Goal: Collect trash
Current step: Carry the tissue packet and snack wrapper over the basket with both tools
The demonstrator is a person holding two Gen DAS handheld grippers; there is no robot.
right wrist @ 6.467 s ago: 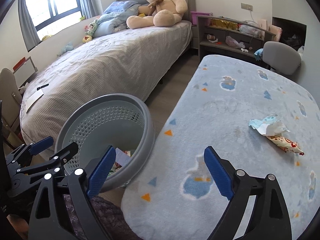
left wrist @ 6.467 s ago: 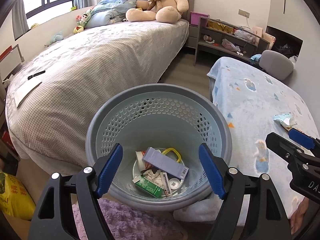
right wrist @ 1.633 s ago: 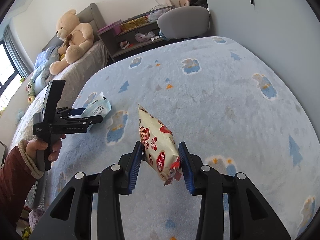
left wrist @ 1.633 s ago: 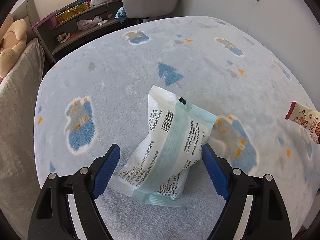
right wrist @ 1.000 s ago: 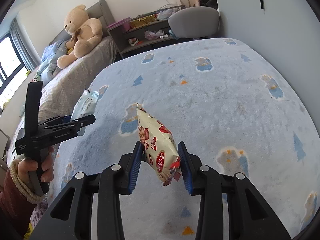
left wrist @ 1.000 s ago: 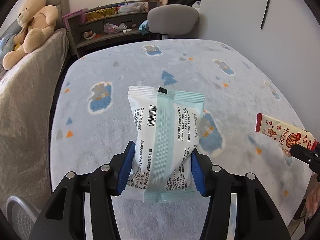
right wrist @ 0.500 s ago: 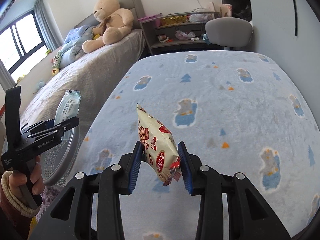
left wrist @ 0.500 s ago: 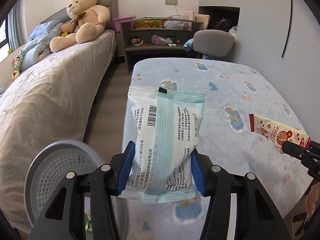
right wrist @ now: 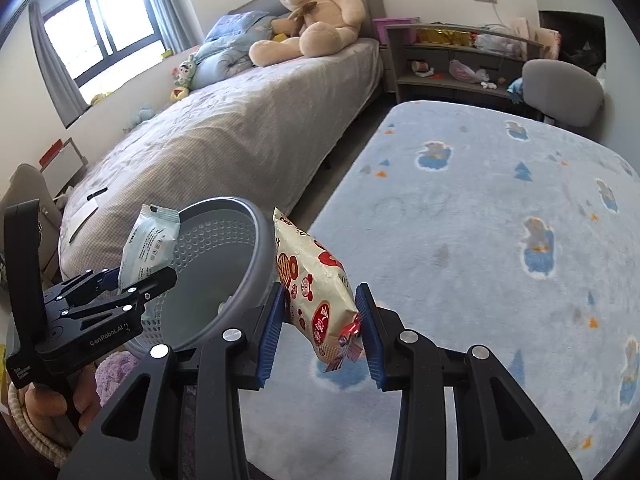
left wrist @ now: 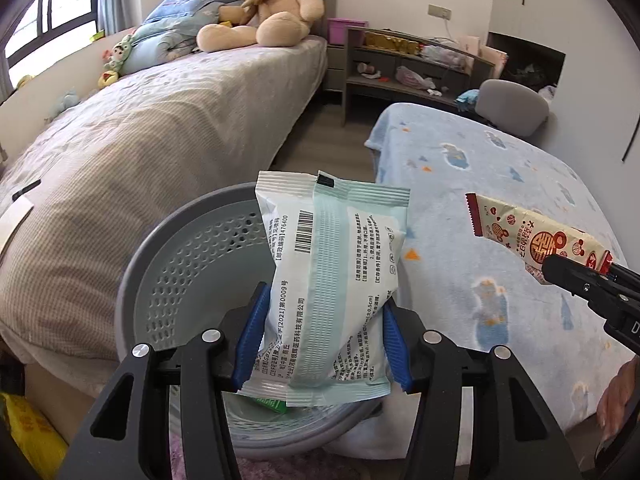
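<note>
Two tongs point(left wrist: 322, 340) point(right wrist: 320, 326), two packets point(left wrist: 332, 280) point(right wrist: 316, 288), one basket point(left wrist: 180, 280)

We see the blue patterned desk point(right wrist: 460, 208) bare on top, the grey basket point(left wrist: 176, 280) on the floor beside it, and a teddy bear point(left wrist: 264, 4) on the bed point(left wrist: 160, 128).

The right tool point(right wrist: 320, 320) clamps a cream-and-red snack bag point(right wrist: 316, 284) between its blue pads, held over the edge of the blue blanket point(right wrist: 500, 220). At left, the left tool point(right wrist: 120, 280) grips a white packet point(right wrist: 150, 240) above the grey basket point(right wrist: 248, 264), beside the bed point(right wrist: 240, 140).
</note>
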